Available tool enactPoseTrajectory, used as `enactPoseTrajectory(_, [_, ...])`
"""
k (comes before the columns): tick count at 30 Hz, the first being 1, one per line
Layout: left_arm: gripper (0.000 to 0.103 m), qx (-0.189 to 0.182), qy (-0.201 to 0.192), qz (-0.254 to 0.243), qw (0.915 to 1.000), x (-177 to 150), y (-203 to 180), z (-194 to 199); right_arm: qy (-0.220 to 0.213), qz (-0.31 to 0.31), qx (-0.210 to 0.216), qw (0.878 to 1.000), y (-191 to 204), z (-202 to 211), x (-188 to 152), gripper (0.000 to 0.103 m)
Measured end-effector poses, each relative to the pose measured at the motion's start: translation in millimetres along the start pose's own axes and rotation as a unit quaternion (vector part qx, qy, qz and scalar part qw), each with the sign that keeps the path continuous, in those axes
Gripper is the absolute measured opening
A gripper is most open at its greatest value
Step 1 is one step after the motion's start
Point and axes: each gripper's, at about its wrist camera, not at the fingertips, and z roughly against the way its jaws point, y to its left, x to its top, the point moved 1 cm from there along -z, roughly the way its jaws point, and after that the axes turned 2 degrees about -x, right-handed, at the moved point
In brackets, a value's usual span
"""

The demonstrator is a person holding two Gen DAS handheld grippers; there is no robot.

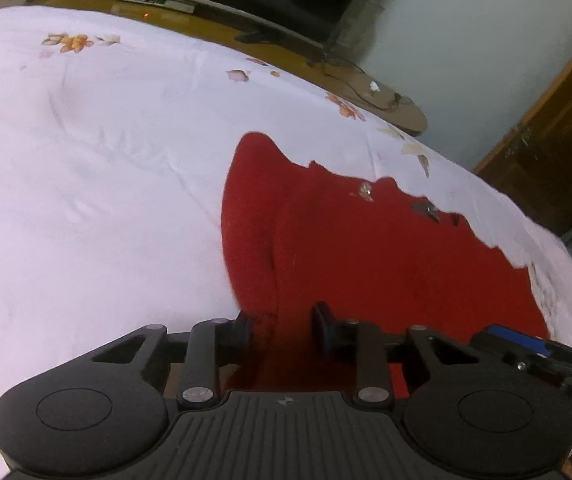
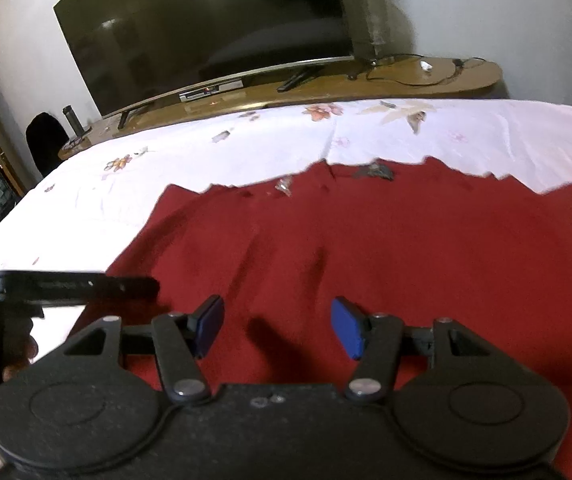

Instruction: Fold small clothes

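Observation:
A red cloth (image 1: 366, 248) lies spread on a white floral bedsheet (image 1: 85, 160). My left gripper (image 1: 283, 324) has the cloth's near left edge bunched between its blue pads, with a fold rising beside it. In the right wrist view the same red cloth (image 2: 366, 240) lies flat across the sheet. My right gripper (image 2: 277, 328) is open just above the cloth's near part, with nothing between its blue pads. The left gripper's body (image 2: 69, 286) shows at the left of that view, at the cloth's corner.
A wooden TV bench (image 2: 326, 84) with a large TV (image 2: 205, 28), a set-top box and cables runs behind the bed. A wooden door (image 1: 558, 128) stands at the right. The white sheet (image 2: 446, 136) extends beyond the cloth.

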Motion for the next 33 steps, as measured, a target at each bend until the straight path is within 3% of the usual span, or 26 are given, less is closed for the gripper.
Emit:
enactPoseTrajectory(2, [0.024,-0.003,0.000,0.001,1.0000,1.5,-0.4,-1.9,-0.006,0.008,0.003,1.000,7.8,-5.2,6.9,0.059])
enactPoseTrajectory(8, [0.023,-0.010,0.001,0.006,0.9999,2.0,5.0,-3.1,-0.009,0.034,0.003,0.999,29.5,-26.0,22.2,0.055])
enactPoseTrajectory(11, [0.025,-0.006,0.003,0.008,0.9999,3.4,4.2,-4.0,0.037,0.045,-0.018,0.998,31.9,-52.2,13.0,0.053])
enactPoseTrajectory(12, [0.026,-0.005,0.003,0.010,0.9999,3.7,4.1,-4.3,0.033,0.051,-0.021,0.998,32.1,-55.3,8.0,0.053])
enactPoseTrajectory(19, [0.021,0.004,-0.010,0.014,0.9999,0.3,0.1,-1.0,-0.003,0.038,-0.026,0.999,24.5,-29.7,12.2,0.052])
enactPoseTrajectory(21, [0.019,0.007,-0.014,0.006,0.9999,0.5,-3.8,0.5,0.019,0.056,-0.056,0.997,19.1,-37.1,4.6,0.052])
enactPoseTrajectory(24, [0.018,0.001,-0.030,-0.004,0.9996,2.1,-12.9,10.1,0.027,0.060,-0.047,0.997,14.1,-44.1,1.4,0.053])
enactPoseTrajectory(28, [0.018,-0.028,-0.052,-0.028,0.9979,9.5,-39.3,28.2,0.018,0.008,-0.021,1.000,2.6,-31.2,6.4,0.052])
enactPoseTrajectory(33, [0.018,-0.073,-0.052,-0.042,0.9950,12.7,-81.2,29.8,0.009,-0.070,0.027,0.997,-26.5,-10.7,7.3,0.053])
